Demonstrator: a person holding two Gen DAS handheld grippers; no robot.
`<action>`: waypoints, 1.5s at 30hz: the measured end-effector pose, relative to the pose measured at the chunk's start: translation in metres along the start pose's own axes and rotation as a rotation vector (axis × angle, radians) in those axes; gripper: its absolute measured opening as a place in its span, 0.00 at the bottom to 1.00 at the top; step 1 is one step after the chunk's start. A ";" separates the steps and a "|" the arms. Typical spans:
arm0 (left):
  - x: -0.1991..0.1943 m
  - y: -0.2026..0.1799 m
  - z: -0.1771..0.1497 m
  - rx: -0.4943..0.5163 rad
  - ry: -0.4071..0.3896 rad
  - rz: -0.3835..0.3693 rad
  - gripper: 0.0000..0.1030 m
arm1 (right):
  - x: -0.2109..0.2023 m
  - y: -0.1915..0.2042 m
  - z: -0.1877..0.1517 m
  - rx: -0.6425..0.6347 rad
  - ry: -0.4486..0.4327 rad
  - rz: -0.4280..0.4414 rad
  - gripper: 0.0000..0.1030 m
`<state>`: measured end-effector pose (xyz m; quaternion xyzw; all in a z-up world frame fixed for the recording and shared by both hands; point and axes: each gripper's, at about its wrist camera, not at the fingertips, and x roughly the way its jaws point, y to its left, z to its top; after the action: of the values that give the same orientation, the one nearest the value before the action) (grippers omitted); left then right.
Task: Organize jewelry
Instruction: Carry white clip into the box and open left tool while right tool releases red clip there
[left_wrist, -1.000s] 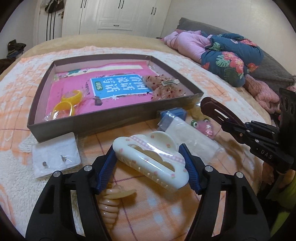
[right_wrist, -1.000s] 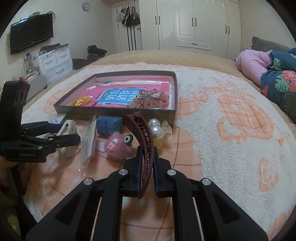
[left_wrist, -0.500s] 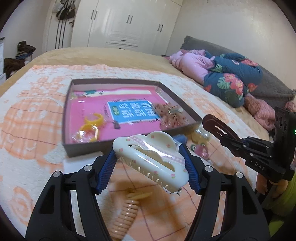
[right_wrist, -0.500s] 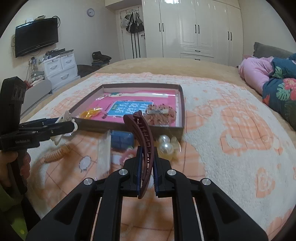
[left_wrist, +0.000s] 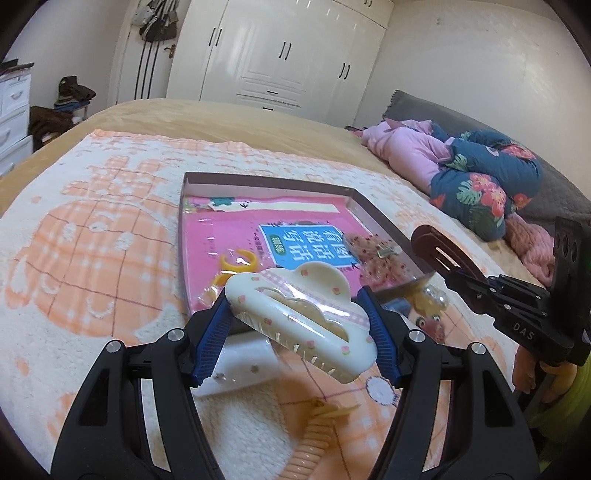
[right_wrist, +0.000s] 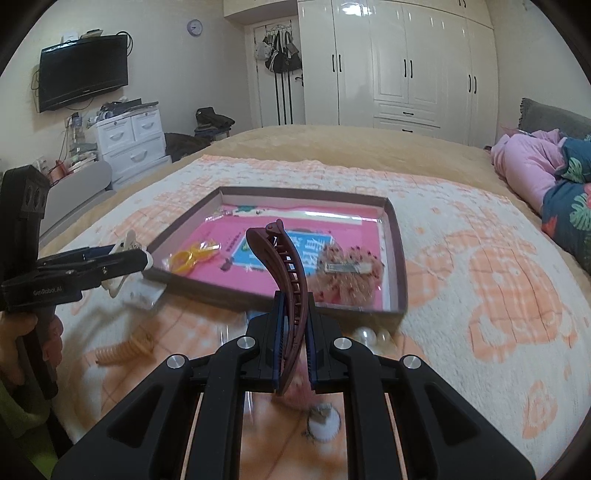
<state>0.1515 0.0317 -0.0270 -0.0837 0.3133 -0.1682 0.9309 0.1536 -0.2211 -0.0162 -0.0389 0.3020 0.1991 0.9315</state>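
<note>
Looking through the left wrist camera, the left gripper (left_wrist: 299, 328) is in the near foreground with its jaws clenched on a cream claw clip (left_wrist: 301, 325), one blue pad on each end of it. The clip is in the air, just in front of the near edge of the shallow tray (left_wrist: 266, 181) on the bed. Inside the tray there are yellow rings (left_wrist: 236, 260) on the left and a pink bow clip (left_wrist: 376, 254) on the right, on a pink lining. At the right side of this view, the right gripper (left_wrist: 448, 267) holds a dark red banana clip (left_wrist: 439, 249) above the near right corner of the tray. A peach spiral hair tie (left_wrist: 314, 439) lies on the blanket, near the camera.

From the right wrist camera, the jaws of the right gripper (right_wrist: 293, 332) are closed tightly on the banana clip (right_wrist: 286, 269), which stands up and curves to the far side. The tray (right_wrist: 397, 254) is directly behind it. The left gripper (right_wrist: 142, 260) comes in from the left, near the left corner of the tray. Some pearl beads (right_wrist: 369, 336) rest on the blanket just beside the near wall of the tray.

In my judgement, the step in hand is carrying both clips to the tray. The next move needs each gripper to pass over the near wall, go down to a free place on the lining, and only then release, without hitting the rings or the bow clip.
</note>
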 end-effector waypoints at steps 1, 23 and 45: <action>0.000 0.001 0.001 -0.001 -0.002 0.001 0.57 | 0.002 0.000 0.003 0.002 -0.003 -0.001 0.10; 0.068 -0.010 0.046 0.061 0.058 -0.021 0.57 | 0.055 -0.040 0.045 0.024 -0.006 -0.112 0.10; 0.117 -0.011 0.037 0.108 0.183 0.002 0.57 | 0.098 -0.067 0.032 0.069 0.096 -0.191 0.10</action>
<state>0.2586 -0.0197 -0.0597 -0.0172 0.3877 -0.1907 0.9017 0.2697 -0.2422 -0.0498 -0.0452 0.3480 0.0968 0.9314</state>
